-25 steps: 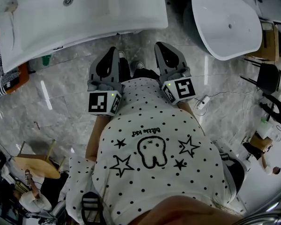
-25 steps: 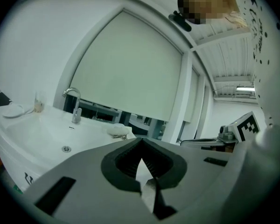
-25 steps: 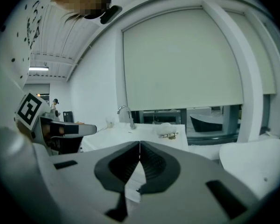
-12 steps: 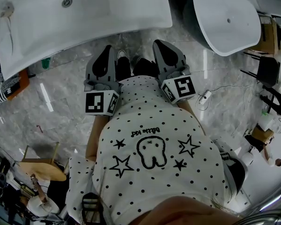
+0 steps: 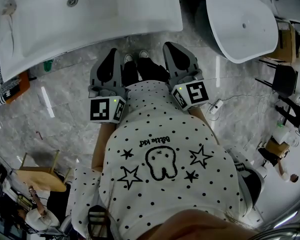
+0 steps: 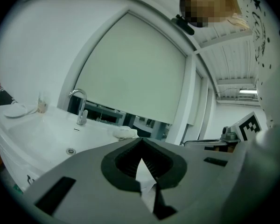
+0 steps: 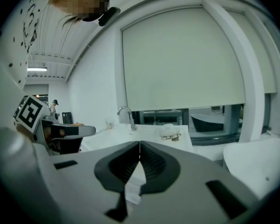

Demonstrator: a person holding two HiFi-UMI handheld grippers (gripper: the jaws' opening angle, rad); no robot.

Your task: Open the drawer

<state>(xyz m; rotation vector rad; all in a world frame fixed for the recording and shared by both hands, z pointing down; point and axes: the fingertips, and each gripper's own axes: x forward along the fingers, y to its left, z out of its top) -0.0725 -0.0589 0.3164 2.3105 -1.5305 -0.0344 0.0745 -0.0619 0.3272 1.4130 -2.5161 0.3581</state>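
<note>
No drawer shows in any view. In the head view my left gripper (image 5: 115,51) and right gripper (image 5: 169,45) are held side by side in front of the person's dotted shirt. Both point toward a long white washbasin (image 5: 80,19). Each is shut with nothing between its jaws. In the left gripper view the left gripper (image 6: 141,139) has its tips meeting, with the basin (image 6: 46,134) and a chrome tap (image 6: 79,110) beyond. The right gripper view shows the right gripper (image 7: 139,143) closed the same way, aimed at the basin top (image 7: 144,130) and its tap (image 7: 128,116).
An oval white tub (image 5: 242,21) stands at the upper right. The grey marble floor (image 5: 70,99) carries a cable and plug (image 5: 215,106). A wooden stool (image 5: 40,178) sits lower left. Chairs and clutter (image 5: 285,84) line the right side. The person's shoes (image 5: 135,58) stand between the grippers.
Both grippers keep their place and stay shut. The person's shoes have shifted a little toward the basin.
</note>
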